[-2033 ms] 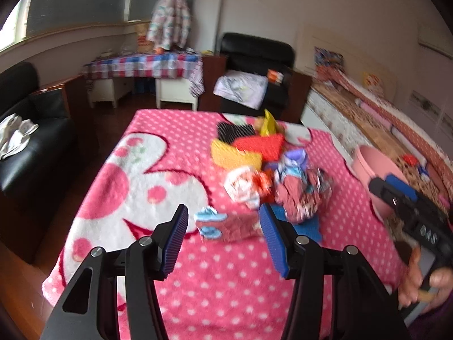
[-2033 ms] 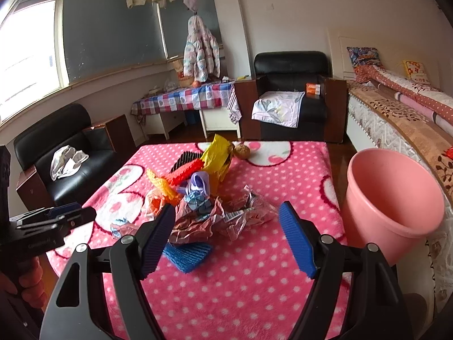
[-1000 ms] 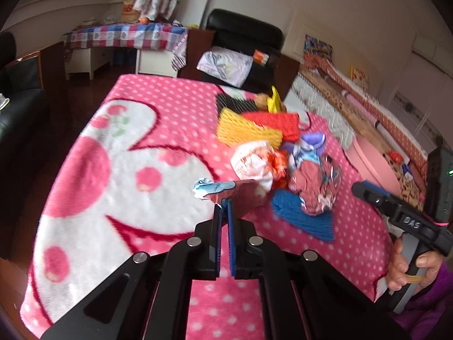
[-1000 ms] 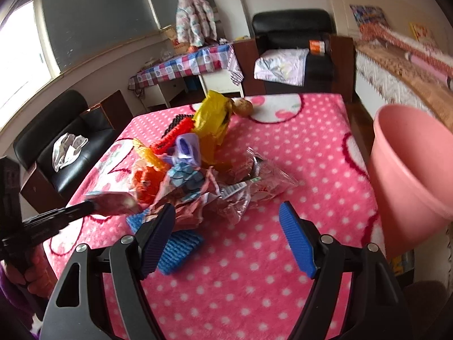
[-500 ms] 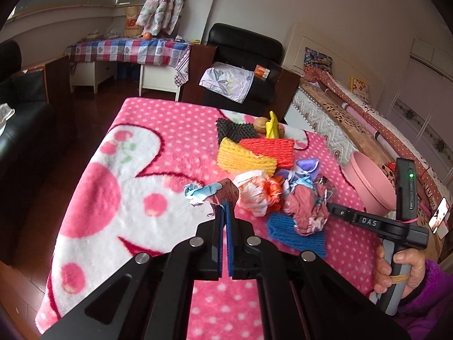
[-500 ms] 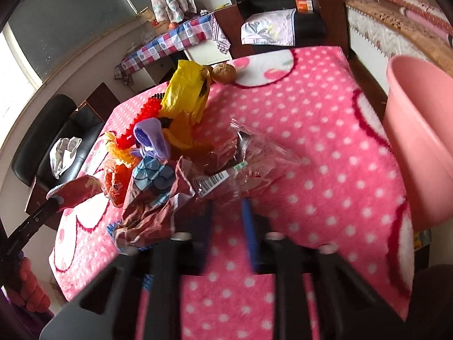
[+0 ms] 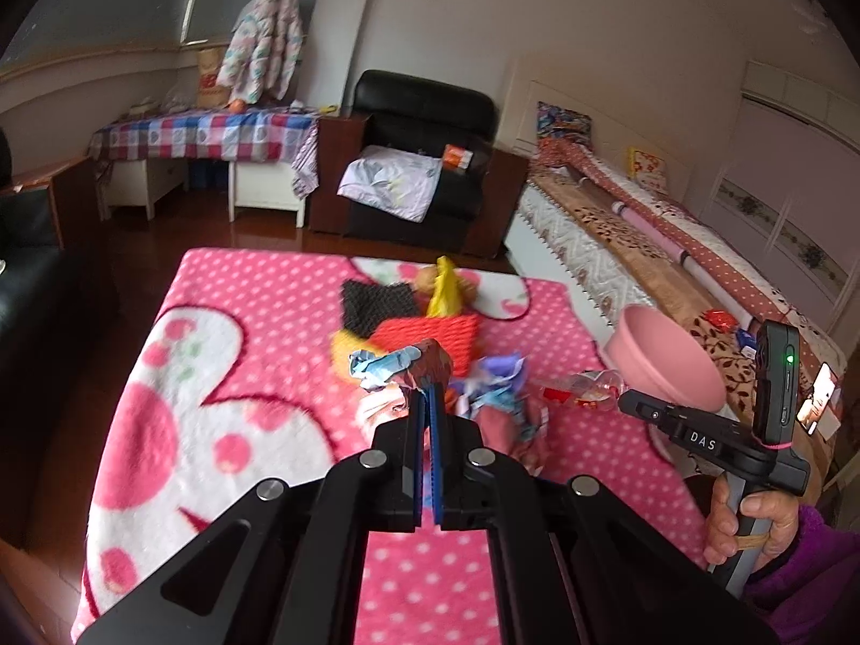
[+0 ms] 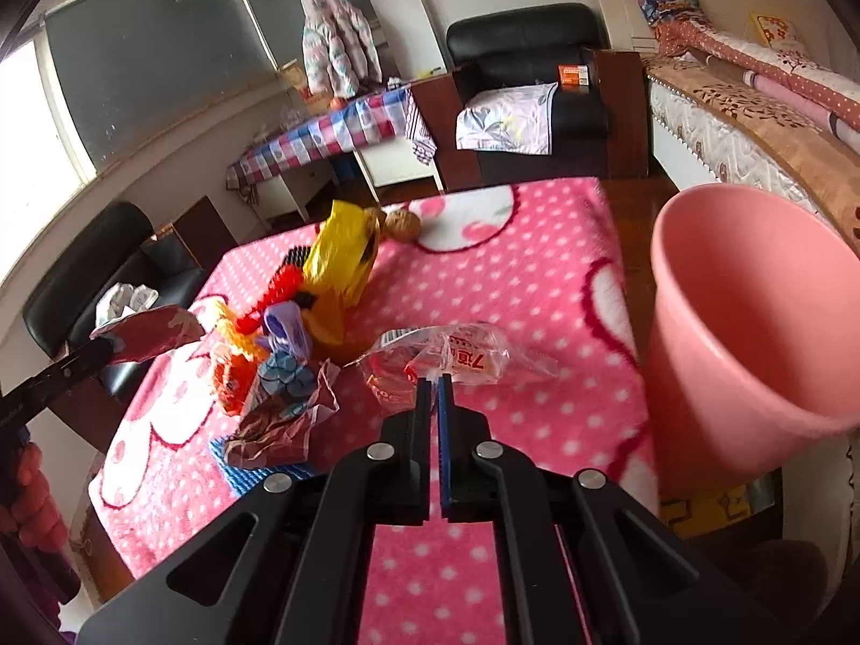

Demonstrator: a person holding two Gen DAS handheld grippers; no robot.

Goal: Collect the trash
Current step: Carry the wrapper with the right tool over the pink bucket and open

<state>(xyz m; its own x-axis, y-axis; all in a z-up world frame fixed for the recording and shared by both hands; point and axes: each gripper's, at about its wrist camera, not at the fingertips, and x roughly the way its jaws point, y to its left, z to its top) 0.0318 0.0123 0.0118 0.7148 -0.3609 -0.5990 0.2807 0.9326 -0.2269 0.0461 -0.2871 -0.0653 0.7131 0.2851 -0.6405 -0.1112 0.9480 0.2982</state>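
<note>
Left gripper point(image 7: 428, 395): fingers clenched on one crumpled reddish wrapper point(image 7: 414, 368) with a pale blue end, lifted clear of the desk at frame centre; its long axis runs roughly left to right, blue end pointing left. In the right wrist view the same wrapper point(image 8: 148, 330) sits at the left edge.

Right gripper point(image 8: 434, 384): fingers have just been closing and now pinch the near edge of one clear plastic bag point(image 8: 451, 360) with red print; the bag lies at frame centre, long axis across the frame, spreading away from the fingertips toward the right.

Loose pile on the desk, left of the bag: one yellow bag point(image 8: 341, 255) standing upright, one red mesh piece point(image 7: 430, 336), one black mesh piece point(image 7: 376, 301), one blue mesh piece point(image 8: 252, 470) nearest the camera, one purple scrap point(image 8: 287, 328). One round brown object point(image 8: 403, 224) lies behind the yellow bag.

One pink bucket point(image 8: 752, 333) stands beside the desk's right edge, mouth tilted toward the camera.

Surface: a pink polka-dot blanket point(image 8: 537, 279) covers the desk. Room: one black armchair point(image 7: 424, 123) in the upper centre, one bed point(image 7: 645, 236) at the right, one checked-cloth side table point(image 7: 204, 134) at the upper left.
</note>
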